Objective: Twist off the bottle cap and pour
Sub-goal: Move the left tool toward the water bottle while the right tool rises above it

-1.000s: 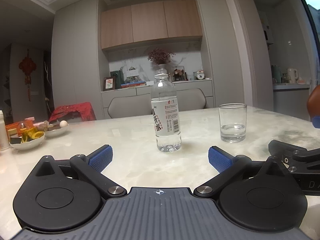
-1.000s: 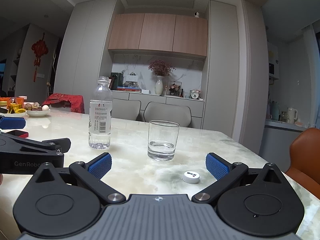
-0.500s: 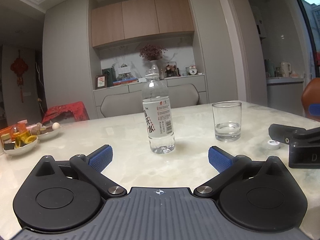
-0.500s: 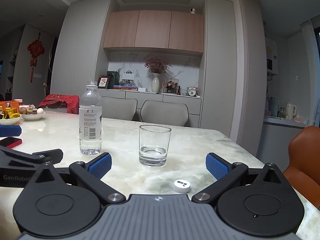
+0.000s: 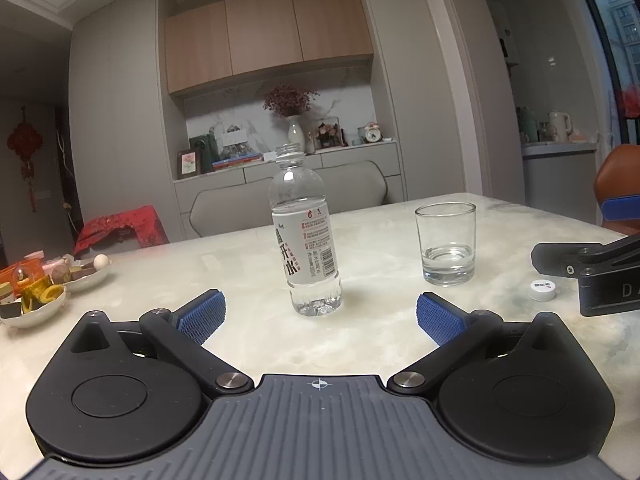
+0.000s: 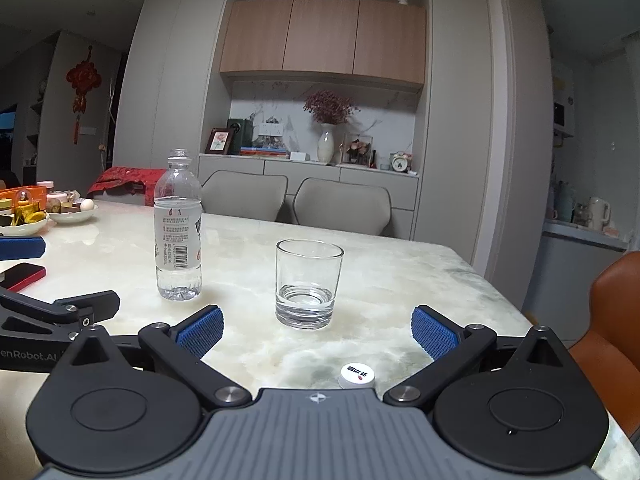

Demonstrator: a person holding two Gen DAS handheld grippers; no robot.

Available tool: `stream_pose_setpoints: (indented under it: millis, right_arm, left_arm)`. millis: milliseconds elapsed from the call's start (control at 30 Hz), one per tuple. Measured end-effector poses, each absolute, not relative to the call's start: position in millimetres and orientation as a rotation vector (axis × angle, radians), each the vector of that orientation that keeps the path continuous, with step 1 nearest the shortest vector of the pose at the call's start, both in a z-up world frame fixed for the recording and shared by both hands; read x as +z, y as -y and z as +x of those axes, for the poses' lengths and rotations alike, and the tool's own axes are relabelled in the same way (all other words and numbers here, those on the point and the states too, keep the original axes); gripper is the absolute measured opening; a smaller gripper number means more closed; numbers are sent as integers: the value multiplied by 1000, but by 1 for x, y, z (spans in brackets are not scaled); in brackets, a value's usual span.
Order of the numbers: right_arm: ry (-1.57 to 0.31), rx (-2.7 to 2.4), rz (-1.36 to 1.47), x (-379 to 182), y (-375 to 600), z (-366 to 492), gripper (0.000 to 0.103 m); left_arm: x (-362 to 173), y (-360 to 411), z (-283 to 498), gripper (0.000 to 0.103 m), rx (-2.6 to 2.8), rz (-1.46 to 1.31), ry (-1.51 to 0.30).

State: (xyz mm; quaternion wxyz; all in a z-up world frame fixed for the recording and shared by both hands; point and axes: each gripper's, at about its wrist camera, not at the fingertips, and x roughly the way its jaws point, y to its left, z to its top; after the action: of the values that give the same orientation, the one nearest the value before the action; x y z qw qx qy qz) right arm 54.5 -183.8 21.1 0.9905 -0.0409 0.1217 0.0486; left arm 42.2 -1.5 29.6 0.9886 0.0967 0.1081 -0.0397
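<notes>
An uncapped clear plastic water bottle (image 5: pixel 306 236) (image 6: pixel 177 226) with a white label stands upright on the marble table (image 5: pixel 240 344). Right of it stands a glass tumbler (image 5: pixel 446 250) (image 6: pixel 308 284) with a little water at the bottom. The white cap (image 5: pixel 542 290) (image 6: pixel 357 375) lies flat on the table, close in front of my right gripper. My left gripper (image 5: pixel 319 318) is open, a short way back from the bottle, with nothing between its fingers. My right gripper (image 6: pixel 316 330) is open too, behind the glass and the cap, and holds nothing.
White dishes of snacks (image 5: pixel 34 304) (image 6: pixel 72 212) sit at the table's left side. A red phone (image 6: pixel 25 276) lies near the left gripper. An orange chair (image 6: pixel 612 328) stands at the right table edge. Grey chairs (image 6: pixel 340 206) line the far side.
Both grippers have drawn back from the bottle and glass, which look a little farther away. The cap now lies nearer the right gripper's body. Bottle, glass and cap have stayed put.
</notes>
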Motion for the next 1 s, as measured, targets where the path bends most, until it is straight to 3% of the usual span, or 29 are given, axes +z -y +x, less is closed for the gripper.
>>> stream_pose_setpoints:
  millis: [267, 400, 600, 700, 1000]
  right_arm:
    - [-304, 112, -99, 24, 196, 72, 95]
    - [-382, 139, -75, 23, 204, 86, 73]
    - [-440, 122, -99, 16, 211, 101, 71]
    - [-475, 128, -96, 13, 214, 109, 55]
    - [-562, 145, -95, 1, 218, 129, 54]
  left_arm:
    - [32, 0, 56, 103, -90, 190, -243]
    - [33, 2, 63, 103, -93, 205, -247]
    - [32, 2, 76, 103, -105, 207, -262]
    - [30, 2, 84, 103, -108, 211, -277]
    - [28, -3, 102, 103, -136, 187, -303]
